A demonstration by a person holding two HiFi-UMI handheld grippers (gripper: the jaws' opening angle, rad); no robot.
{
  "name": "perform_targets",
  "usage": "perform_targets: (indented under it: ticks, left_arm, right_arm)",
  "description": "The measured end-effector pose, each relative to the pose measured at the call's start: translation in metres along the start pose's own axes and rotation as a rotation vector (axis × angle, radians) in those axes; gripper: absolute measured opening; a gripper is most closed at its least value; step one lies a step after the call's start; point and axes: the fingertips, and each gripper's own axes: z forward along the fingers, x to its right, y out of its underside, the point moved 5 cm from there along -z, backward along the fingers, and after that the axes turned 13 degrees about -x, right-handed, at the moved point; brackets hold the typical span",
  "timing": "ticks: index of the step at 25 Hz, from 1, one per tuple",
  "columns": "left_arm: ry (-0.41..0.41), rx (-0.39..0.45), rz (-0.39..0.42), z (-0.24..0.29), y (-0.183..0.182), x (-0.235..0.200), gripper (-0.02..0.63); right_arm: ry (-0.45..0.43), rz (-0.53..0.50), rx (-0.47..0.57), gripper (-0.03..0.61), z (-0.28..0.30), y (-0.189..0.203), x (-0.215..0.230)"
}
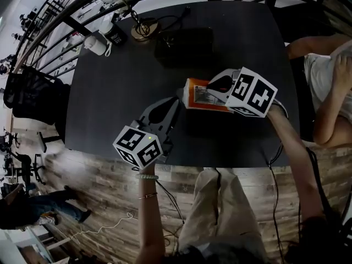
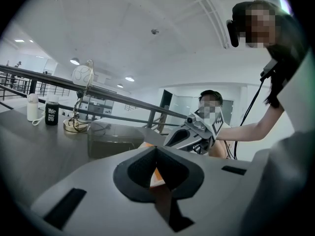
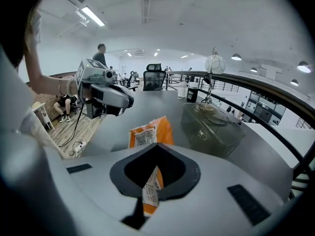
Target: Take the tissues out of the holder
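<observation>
The right gripper (image 1: 215, 88) has its fingers closed on one end of the orange tissue pack (image 1: 197, 95), mid-frame on the bench (image 1: 110, 92), apparently to carry it clear of the dark holder (image 1: 184, 45) at upper centre. The left gripper (image 1: 175, 104), fingers together, sits just beside the pack's other end, probably to steady it

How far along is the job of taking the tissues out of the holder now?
Done, it seems: the orange tissue pack is outside the dark holder. In hand: the right gripper is shut on the pack; the left gripper seems shut on its edge. Left: probably setting it down and letting go.
</observation>
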Motion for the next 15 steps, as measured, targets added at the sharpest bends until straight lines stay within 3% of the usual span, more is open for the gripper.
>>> perform_targets:
  ticks: [15]
  left_arm:
    - [0.009,-0.041,-0.030,0.013,0.020,-0.009,0.008]
  right_arm:
    - [0.032,-0.002,-0.080,0.012,0.032,-0.007,0.010]
